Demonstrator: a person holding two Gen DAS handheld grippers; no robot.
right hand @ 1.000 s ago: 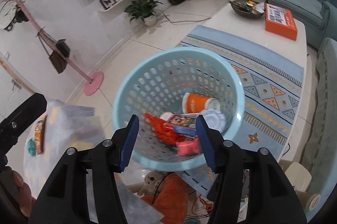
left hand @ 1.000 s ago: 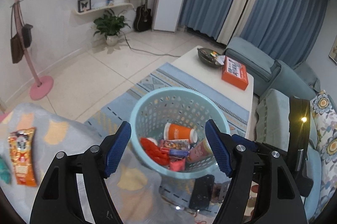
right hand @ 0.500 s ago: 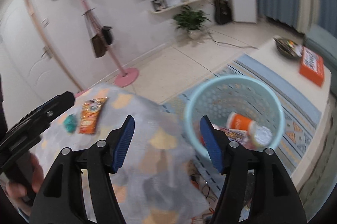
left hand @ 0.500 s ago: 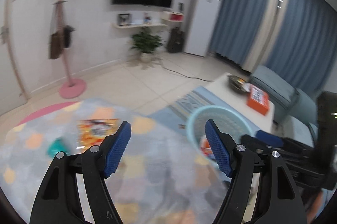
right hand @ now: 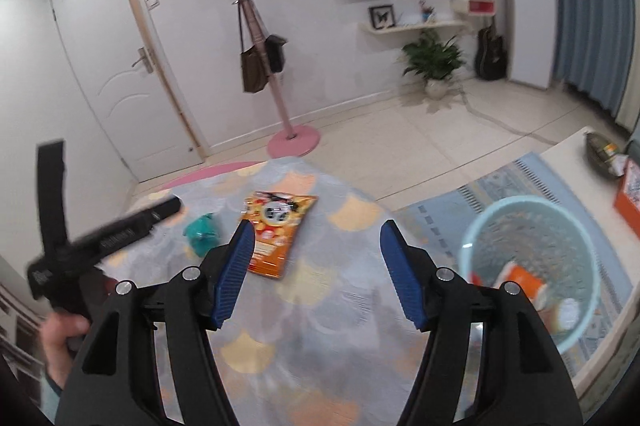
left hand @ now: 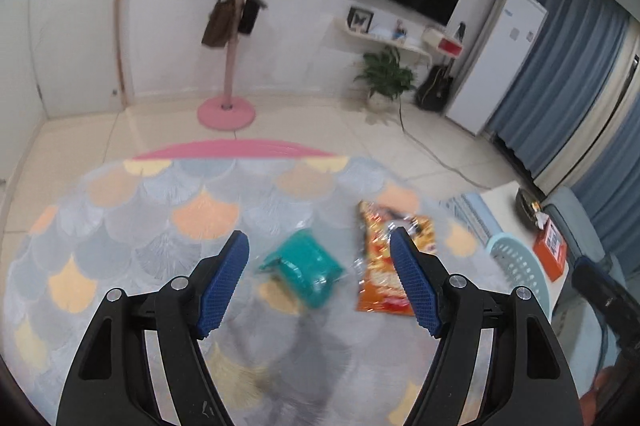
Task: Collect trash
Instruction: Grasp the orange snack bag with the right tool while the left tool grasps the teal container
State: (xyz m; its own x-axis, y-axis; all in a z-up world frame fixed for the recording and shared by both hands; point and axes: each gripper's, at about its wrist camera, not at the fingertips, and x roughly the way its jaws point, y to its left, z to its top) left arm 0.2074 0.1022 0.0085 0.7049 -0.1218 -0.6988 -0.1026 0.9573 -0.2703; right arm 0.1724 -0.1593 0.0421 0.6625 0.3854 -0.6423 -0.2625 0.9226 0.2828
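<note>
A teal wrapper (left hand: 306, 272) and an orange snack packet (left hand: 390, 260) lie side by side on a table with a scale-patterned cloth (left hand: 168, 222). My left gripper (left hand: 320, 280) hovers open above them, the teal wrapper showing between its blue pads, nothing gripped. My right gripper (right hand: 316, 268) is open and empty over the cloth, just right of the orange packet (right hand: 276, 228) and the teal wrapper (right hand: 203, 232). The light blue basket (right hand: 532, 266) with trash inside stands on the floor at the right. The left gripper's body (right hand: 100, 238) shows blurred at the left of the right wrist view.
A pink coat stand (right hand: 294, 141) with bags stands beyond the table by a white door (right hand: 132, 97). A low white coffee table (right hand: 576, 153) with an orange box and a bowl sits right of the basket, on a patterned rug. A sofa edge (left hand: 576, 226) lies far right.
Both grippers swung left, away from the basket and over the clothed table. The basket moved from centre to the right edge; the teal wrapper and orange packet came into the middle.
</note>
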